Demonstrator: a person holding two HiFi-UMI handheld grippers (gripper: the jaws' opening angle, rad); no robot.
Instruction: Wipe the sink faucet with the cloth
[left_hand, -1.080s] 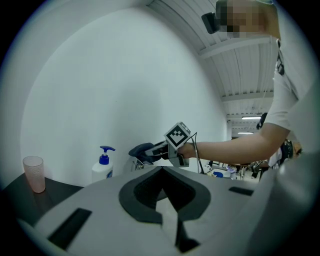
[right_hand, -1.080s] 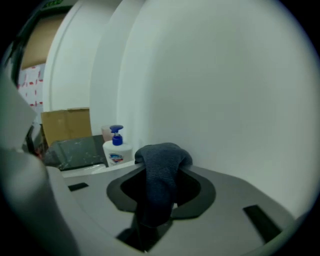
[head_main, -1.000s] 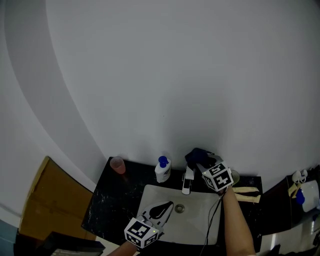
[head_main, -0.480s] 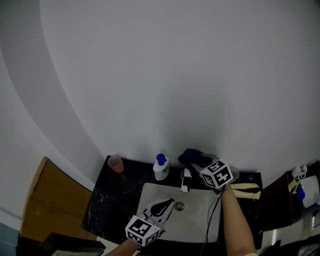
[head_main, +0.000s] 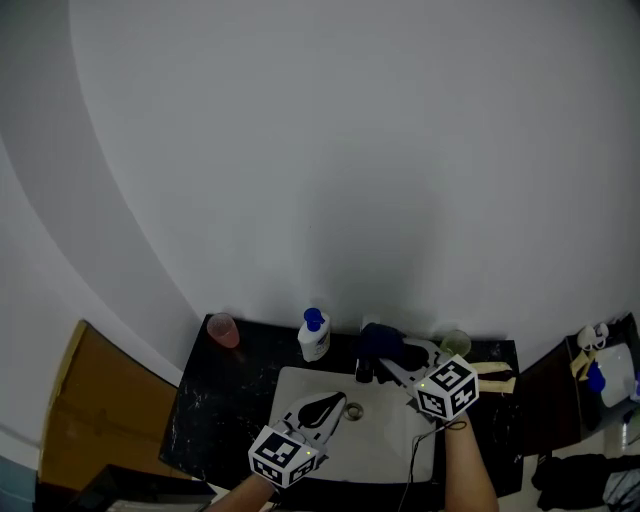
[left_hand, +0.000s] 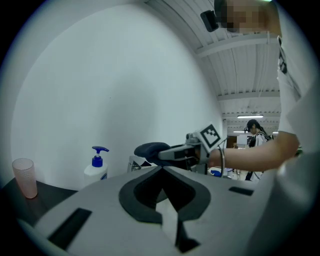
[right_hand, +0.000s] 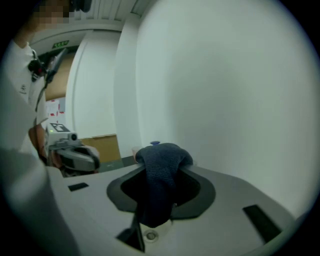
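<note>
Gripping a dark blue knitted cloth between narrowed jaws, the right gripper is holding it on top of the chrome sink faucet at the back of the white basin. The left gripper is hovering low over the basin, its jaws closed together on nothing, pointing toward the faucet and cloth.

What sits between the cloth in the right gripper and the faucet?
Nothing visible. The cloth, clamped in the right gripper, is already right over the faucet. The soap bottle stands off to one side.
</note>
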